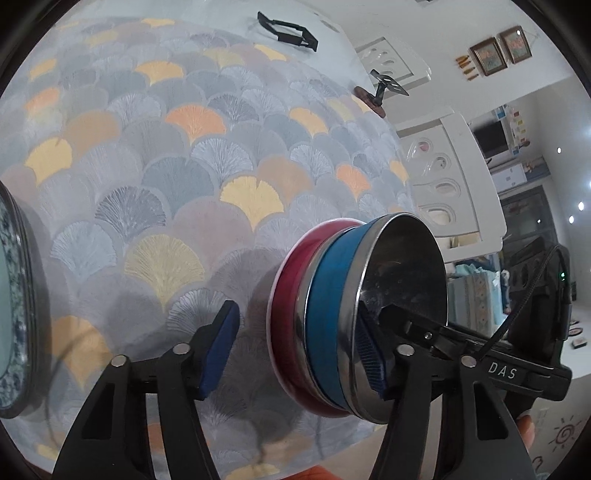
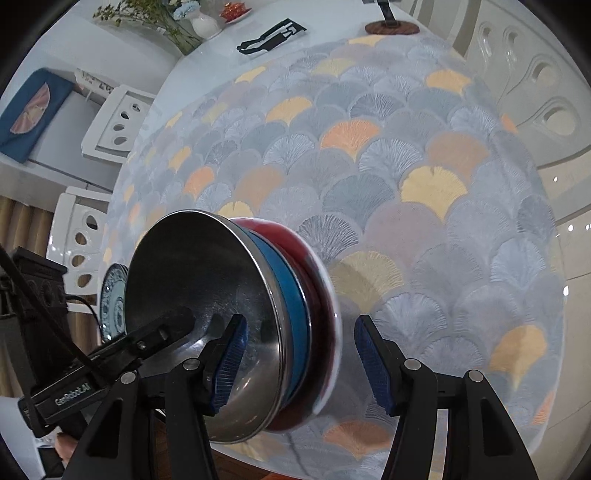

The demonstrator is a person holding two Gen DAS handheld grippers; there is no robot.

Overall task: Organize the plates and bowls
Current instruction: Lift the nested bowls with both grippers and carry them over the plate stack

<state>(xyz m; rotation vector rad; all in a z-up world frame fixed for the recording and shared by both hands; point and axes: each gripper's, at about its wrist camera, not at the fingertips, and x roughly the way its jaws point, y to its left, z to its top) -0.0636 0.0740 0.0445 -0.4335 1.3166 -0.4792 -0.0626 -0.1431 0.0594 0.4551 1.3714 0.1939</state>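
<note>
A blue bowl with a steel lining (image 1: 332, 317) sits nested in a red bowl (image 1: 288, 295) on the patterned tablecloth. It shows in the right wrist view too (image 2: 291, 314), above the red bowl (image 2: 317, 295). My left gripper (image 1: 295, 347) is open with its fingers astride the stack: one pad inside the steel bowl, one outside the red bowl. My right gripper (image 2: 299, 362) is open and also straddles the stack's rim. A blue-and-white patterned plate (image 1: 14, 295) lies at the left edge, also seen behind the bowls (image 2: 112, 295).
A black tool (image 1: 288, 33) and a small stand on a wooden coaster (image 1: 373, 96) lie at the table's far side. White chairs (image 2: 114, 118) surround the table. A vase with flowers (image 2: 203, 22) stands far off.
</note>
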